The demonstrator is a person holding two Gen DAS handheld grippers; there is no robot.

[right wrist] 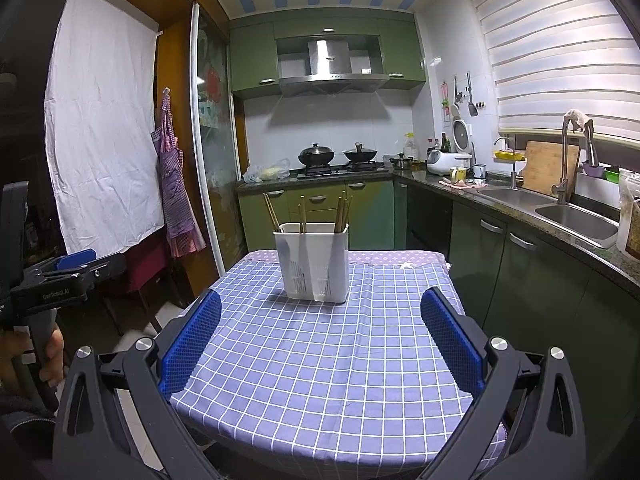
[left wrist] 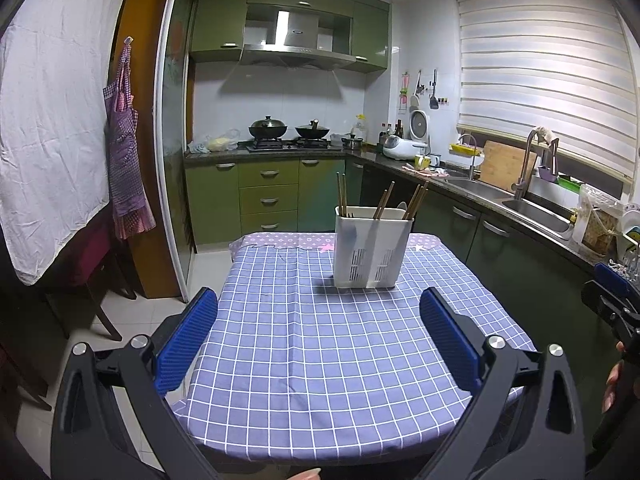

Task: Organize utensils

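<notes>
A white plastic utensil holder [left wrist: 373, 249] [right wrist: 314, 261] stands upright toward the far end of the small table, with several wooden chopsticks [left wrist: 383, 200] [right wrist: 341, 213] sticking out of it; a spoon's pale shape shows through its wall. My left gripper [left wrist: 319, 304] is open above the table's near half, nothing between its blue pads. My right gripper [right wrist: 322, 306] is also open and empty, held back from the holder. The right gripper's body [left wrist: 612, 304] shows at the left wrist view's right edge; the left gripper's body [right wrist: 68, 274] shows at the right wrist view's left edge.
The table carries a purple checked cloth [left wrist: 320, 340] [right wrist: 320, 352]. A dark chair [left wrist: 88, 280] stands left of it. Green cabinets, a stove with pots [left wrist: 288, 132] and a counter with a double sink [left wrist: 520, 204] [right wrist: 560, 208] run behind and to the right.
</notes>
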